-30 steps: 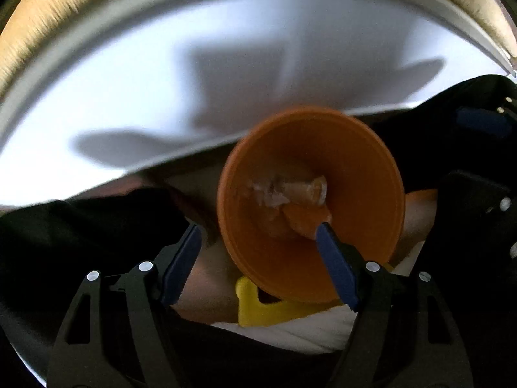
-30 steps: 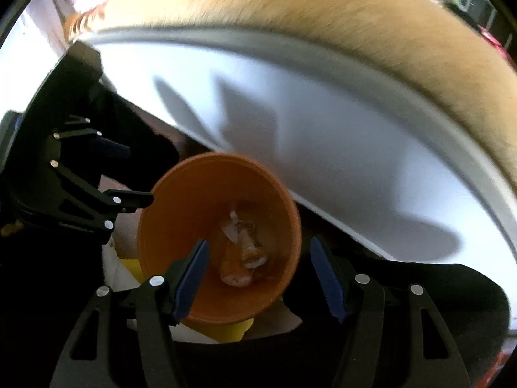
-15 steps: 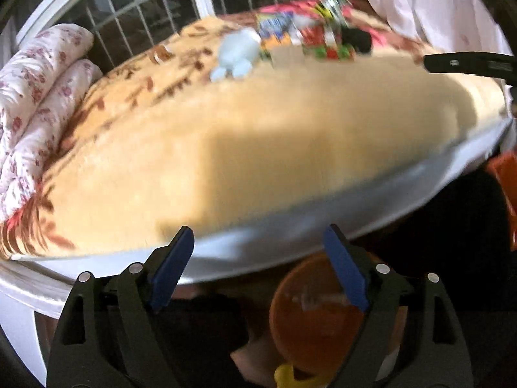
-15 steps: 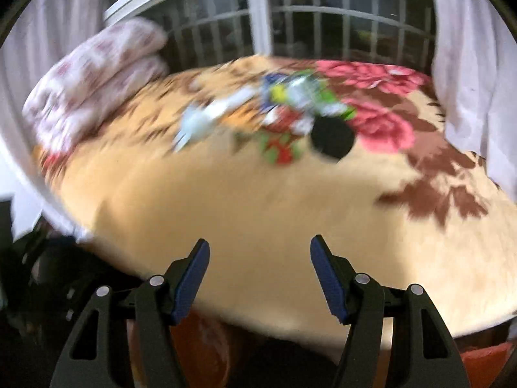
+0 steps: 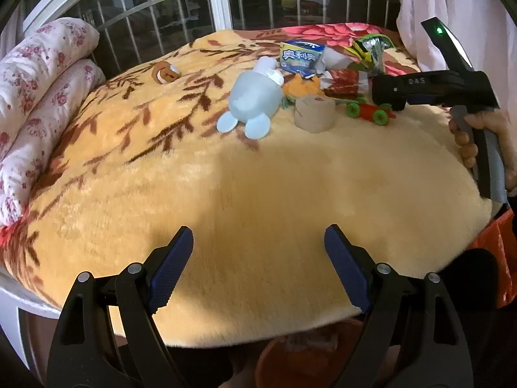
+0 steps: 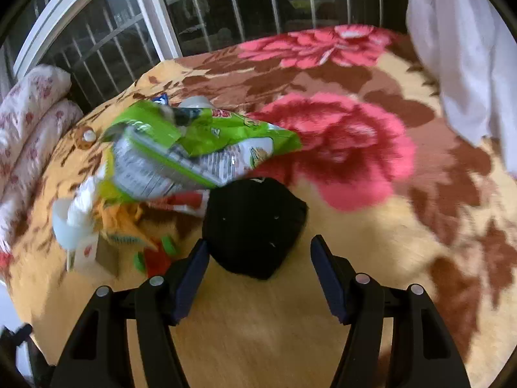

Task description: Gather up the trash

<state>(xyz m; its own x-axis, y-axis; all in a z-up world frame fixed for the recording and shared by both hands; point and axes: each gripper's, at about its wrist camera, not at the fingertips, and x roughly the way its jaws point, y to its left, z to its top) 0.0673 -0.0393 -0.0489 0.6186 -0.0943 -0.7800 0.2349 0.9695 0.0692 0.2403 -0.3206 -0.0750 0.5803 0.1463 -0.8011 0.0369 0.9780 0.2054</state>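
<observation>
Fingers (image 5: 176, 268) of left gripper (image 5: 258, 270) spread wide, gripping nothing, hovering over near edge of yellow blanket (image 5: 258, 194). Fingers (image 6: 190, 281) of right gripper (image 6: 260, 278) also standing apart and empty, tilting down toward black lump (image 6: 255, 226) lying just beyond the tips.

Looking across bed from left view: trash sitting in one cluster at far right. Noting blue-and-yellow box (image 5: 300, 58), green snack bag (image 6: 194, 148) draped over the heap, red wrapper (image 5: 344, 85), tape roll (image 5: 315, 113) at the near side. Mixed in: blue plush toy (image 5: 252, 103), small toy with green wheels (image 5: 368, 111), probably not rubbish. Small brown item (image 5: 165, 71) lying apart, far left.

Orange bin (image 5: 310, 359) showing just under near edge of bed, likely kept there for short carries. Right gripper, seen from left view with a hand (image 5: 484, 142) on its handle, sitting nearest the heap, so probably picking next. Risking a snag of blanket pile with a low grab.
</observation>
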